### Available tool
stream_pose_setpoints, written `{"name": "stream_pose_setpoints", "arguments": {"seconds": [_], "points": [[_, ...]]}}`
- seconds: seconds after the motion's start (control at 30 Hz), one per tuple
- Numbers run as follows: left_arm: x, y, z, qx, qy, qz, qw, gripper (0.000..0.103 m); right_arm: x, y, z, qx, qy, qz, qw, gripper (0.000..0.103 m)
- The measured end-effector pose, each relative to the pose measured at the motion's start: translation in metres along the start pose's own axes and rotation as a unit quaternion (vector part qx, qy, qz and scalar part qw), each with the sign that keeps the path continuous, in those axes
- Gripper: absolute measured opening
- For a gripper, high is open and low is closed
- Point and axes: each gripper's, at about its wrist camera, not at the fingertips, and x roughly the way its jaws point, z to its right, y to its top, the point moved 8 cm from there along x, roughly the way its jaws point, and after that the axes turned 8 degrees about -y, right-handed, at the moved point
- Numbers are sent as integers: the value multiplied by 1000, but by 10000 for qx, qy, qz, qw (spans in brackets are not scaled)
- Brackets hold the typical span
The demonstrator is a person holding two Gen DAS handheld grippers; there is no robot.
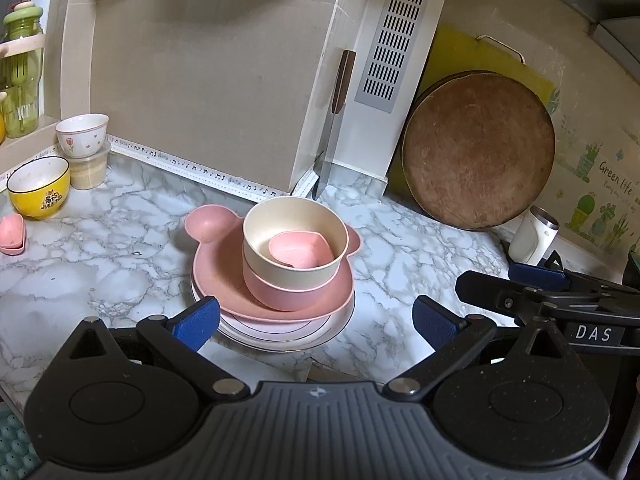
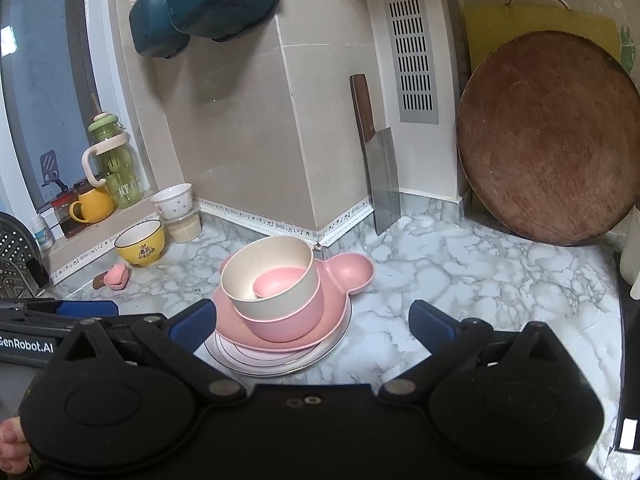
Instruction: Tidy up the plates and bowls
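Observation:
A stack stands on the marble counter (image 1: 100, 264). A white plate (image 1: 280, 336) is at the bottom, and a pink eared plate (image 1: 216, 276) lies on it. A pink bowl (image 1: 288, 294) sits on that plate and holds a cream bowl (image 1: 276, 268). A small pink dish (image 1: 300, 250) lies tilted inside the cream bowl. My left gripper (image 1: 316, 320) is open just in front of the stack, its jaws wide apart and empty. In the right wrist view the same cream bowl (image 2: 248, 292) and white plate (image 2: 256, 360) lie ahead of my right gripper (image 2: 314, 320). It is open too and holds nothing.
A yellow bowl (image 1: 38, 192), a flowered white bowl (image 1: 82, 134) on a plastic tub, and a small pink dish (image 1: 12, 234) sit at the left. A cleaver (image 2: 380, 168) and a round wooden board (image 2: 548, 140) lean on the back wall. A white bottle (image 1: 534, 240) stands at the right.

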Motion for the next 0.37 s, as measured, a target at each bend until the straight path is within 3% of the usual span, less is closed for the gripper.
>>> {"name": "stream_pose_setpoints", "arguments": {"seconds": [0.37], "points": [[3, 2, 0, 36, 13, 2, 10000, 103, 3, -1, 3, 46, 9, -68, 10000, 103]]}}
